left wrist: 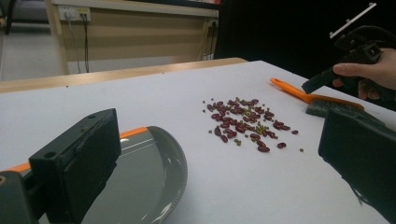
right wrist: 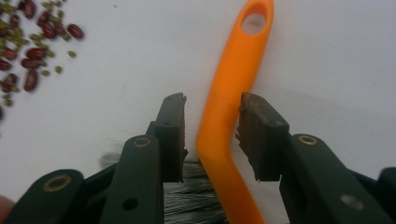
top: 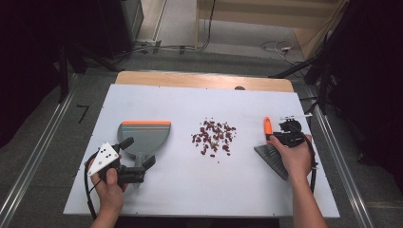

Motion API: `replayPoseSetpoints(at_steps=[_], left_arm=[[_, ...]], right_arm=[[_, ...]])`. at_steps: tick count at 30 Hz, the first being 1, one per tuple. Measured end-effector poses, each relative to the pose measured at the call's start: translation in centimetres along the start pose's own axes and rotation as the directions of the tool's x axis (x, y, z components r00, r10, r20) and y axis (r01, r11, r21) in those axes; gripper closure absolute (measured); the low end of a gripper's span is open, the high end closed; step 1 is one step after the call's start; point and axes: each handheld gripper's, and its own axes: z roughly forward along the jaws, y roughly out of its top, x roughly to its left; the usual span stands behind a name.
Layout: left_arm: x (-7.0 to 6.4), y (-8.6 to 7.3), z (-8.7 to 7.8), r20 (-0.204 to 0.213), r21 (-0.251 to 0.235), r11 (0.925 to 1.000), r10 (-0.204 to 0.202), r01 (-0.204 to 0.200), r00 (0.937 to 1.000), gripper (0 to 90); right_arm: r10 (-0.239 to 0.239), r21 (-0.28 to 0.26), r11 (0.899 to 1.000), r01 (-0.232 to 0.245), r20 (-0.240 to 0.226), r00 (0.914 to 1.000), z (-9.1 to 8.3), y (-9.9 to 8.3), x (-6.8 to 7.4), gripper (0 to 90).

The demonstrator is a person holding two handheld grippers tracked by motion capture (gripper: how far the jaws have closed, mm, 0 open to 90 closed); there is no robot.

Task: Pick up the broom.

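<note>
So my right gripper (right wrist: pixel 212 135) is down over the little brush (right wrist: pixel 229 121) on the right side of the white table (top: pixel 190 190), jaws spread with the handle sitting between them, a thin gap on each side as far as I can tell, so nothing is clamped. The brush has a bright orange plastic handle, flat and slim, with a kink partway along and an oval hanging hole at the far tip; the bristles are dark grey and fan out under my gripper toward me. In the high view it lies just right of the beans (top: pixel 214 137), handle pointing away from me. Those are a loose scatter of dark red kidney-looking beans mixed with small green ones, about mid-table. My left gripper (top: pixel 138 166) is gaping wide too, gripping nothing, its jaws on either side of the dustpan (top: pixel 142 135) handle at the near end. The dustpan is grey with a glossy scoop and an orange strip along its far lip, sitting left of the beans and well apart from the brush.
</note>
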Motion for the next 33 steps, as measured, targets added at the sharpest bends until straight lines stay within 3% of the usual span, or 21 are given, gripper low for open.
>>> replayPoseSetpoints(at_steps=[7,13,16,28,33], left_arm=[[0.0,0.0,0.0,0.000,0.000,1.0000,-0.002,0.002,1.0000,0.0],[-0.1,0.0,0.0,-0.004,0.004,1.0000,0.001,-0.001,1.0000,0.0],[0.1,0.1,-0.1,-0.011,0.001,1.0000,-0.003,0.003,0.9999,0.0],[-0.1,0.2,0.0,-0.001,0.003,1.0000,-0.005,0.005,1.0000,0.0],[-0.1,0.3,-0.1,0.003,0.005,1.0000,-0.003,0.003,1.0000,0.0]], right_arm=[[-0.013,0.072,0.997,0.009,0.050,0.9987,1.2,-0.3,0.4,63.0],[-0.018,0.078,0.997,0.012,0.080,0.9967,1.4,-0.4,0.9,63.9],[-0.003,0.083,0.997,-0.003,0.067,0.9977,1.4,-0.3,0.7,65.0],[0.000,0.010,1.000,-0.001,0.056,0.9984,1.3,-1.2,0.5,66.8],[-0.002,-0.063,0.998,0.003,0.025,0.9997,0.6,-1.9,0.4,66.8]])
